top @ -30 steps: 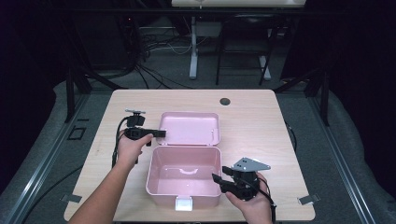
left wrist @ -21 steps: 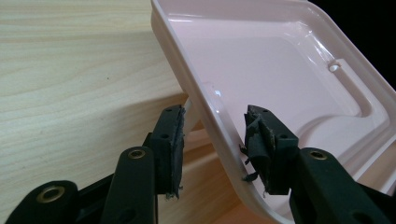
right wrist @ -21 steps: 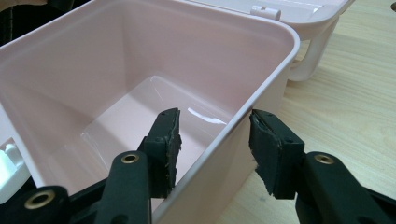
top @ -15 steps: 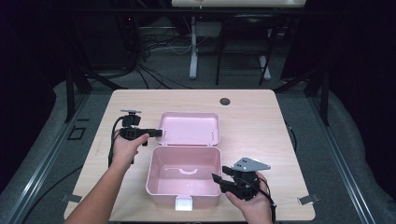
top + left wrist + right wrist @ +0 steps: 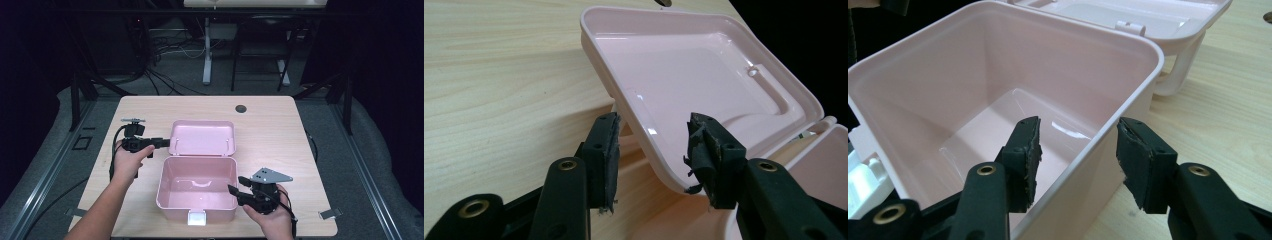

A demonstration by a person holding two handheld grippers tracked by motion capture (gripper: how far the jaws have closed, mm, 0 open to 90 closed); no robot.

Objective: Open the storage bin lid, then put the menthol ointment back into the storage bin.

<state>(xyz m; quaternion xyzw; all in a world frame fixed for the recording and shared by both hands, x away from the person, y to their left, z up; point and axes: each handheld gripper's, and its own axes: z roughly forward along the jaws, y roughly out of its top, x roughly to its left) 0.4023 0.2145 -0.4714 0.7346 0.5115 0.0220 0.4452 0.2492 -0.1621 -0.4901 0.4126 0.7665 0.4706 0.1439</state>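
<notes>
Sitting mid-table [image 5: 280, 112], the glossy pale pink box [image 5: 197, 186] gapes, lid [image 5: 202, 137] flung back. The left gripper [image 5: 162, 142] has just been opening, jaws straddling the lid's edge; the right gripper [image 5: 237, 185], spread, straddles the box's wall.

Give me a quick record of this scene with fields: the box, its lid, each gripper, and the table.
box: pink box, open, nothing inside
lid: pink lid swung back behind the box
left gripper: left gripper astride the lid's edge, jaws just been opening, pads not pressing
right gripper: right gripper astride the box's right wall, pads apart from it
table: wooden table, dark round hole near the far edge
</notes>
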